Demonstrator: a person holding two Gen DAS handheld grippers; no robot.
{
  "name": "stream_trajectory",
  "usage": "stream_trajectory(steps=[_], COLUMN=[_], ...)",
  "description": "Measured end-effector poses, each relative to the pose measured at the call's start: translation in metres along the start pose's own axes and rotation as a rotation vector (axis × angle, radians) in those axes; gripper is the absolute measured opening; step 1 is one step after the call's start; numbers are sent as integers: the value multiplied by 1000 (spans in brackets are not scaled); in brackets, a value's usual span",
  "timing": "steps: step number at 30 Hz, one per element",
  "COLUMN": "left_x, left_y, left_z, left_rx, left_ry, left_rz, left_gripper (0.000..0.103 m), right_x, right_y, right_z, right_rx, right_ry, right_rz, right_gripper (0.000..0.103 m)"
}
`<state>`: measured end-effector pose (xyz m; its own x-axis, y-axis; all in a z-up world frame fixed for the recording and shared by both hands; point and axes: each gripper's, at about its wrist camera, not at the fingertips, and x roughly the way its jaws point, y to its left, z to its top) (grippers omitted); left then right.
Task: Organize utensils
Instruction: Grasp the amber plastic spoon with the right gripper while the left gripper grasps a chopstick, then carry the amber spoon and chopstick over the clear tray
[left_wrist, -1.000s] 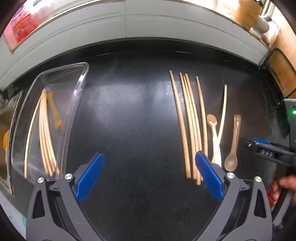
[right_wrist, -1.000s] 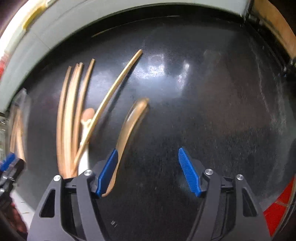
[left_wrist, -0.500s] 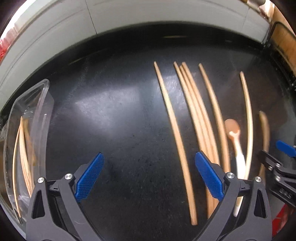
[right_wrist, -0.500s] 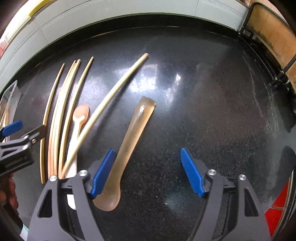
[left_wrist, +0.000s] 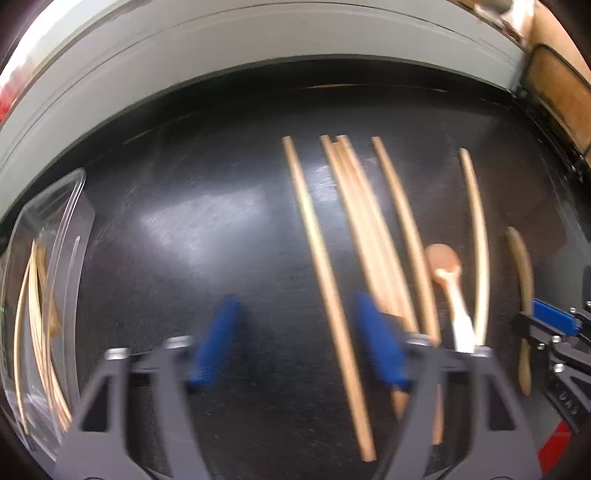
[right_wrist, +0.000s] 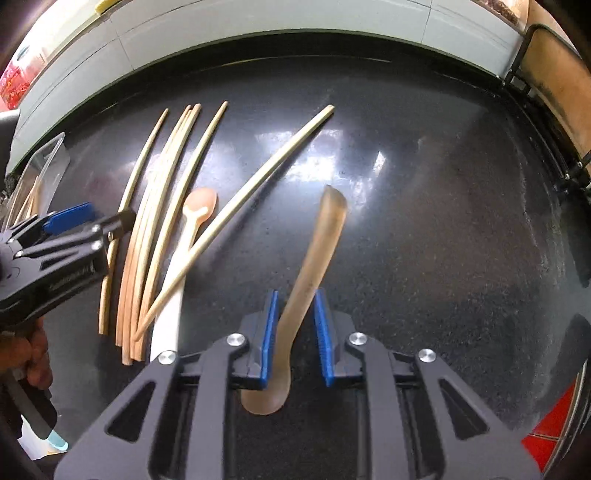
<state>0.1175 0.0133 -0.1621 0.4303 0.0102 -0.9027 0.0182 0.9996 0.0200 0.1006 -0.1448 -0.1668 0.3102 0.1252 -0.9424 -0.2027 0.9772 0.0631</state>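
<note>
Black polished stone makes up the counter (left_wrist: 192, 229) in the left wrist view, where the left gripper (left_wrist: 299, 343), blurred, has its blue-padded jaws spread either side of one long bamboo chopstick (left_wrist: 325, 280) lying alone on the surface, neither pad touching it. Just to its right lie more bamboo chopsticks in a loose bundle (left_wrist: 373, 236), then a pinkish spoon with a white handle (left_wrist: 448, 284) and a slim pale chopstick (left_wrist: 480, 243). At the far left a clear plastic tray (left_wrist: 70, 206) holds several chopsticks. In the right wrist view, the right gripper (right_wrist: 295, 332) has its blue pads drawn close around the stem of a translucent amber plastic spoon (right_wrist: 314, 266), bowl toward the camera; the left pad touches the stem, a thin gap shows at the right pad. The spoon points away across the counter, well apart from the chopstick bundle and the pinkish spoon on the left
</note>
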Motion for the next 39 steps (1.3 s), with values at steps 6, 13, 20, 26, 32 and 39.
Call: stream_trajectory(steps=[6, 13, 20, 26, 32, 39], left_x=[2, -17, -74, -117, -143, -164], left_y=[-8, 10, 12, 27, 63, 132], left_z=[13, 10, 1, -7, -21, -46], left_rx=[-39, -124, -144, -195, -253, -335], left_ry=[46, 43, 17, -1, -10, -10], left_rz=[-74, -24, 8, 40, 57, 83], left_gripper=[6, 6, 6, 6, 6, 6], right_x=[-2, -26, -56, -86, -106, -121], right_y=[-24, -40, -55, -41, 18, 120], right_z=[4, 10, 21, 32, 46, 65], right_rx=[47, 27, 41, -8, -84, -178], right_ry=[40, 15, -13, -47, -52, -50], right_rz=[105, 126, 191, 256, 359, 489], right_gripper=[11, 10, 10, 10, 10, 10])
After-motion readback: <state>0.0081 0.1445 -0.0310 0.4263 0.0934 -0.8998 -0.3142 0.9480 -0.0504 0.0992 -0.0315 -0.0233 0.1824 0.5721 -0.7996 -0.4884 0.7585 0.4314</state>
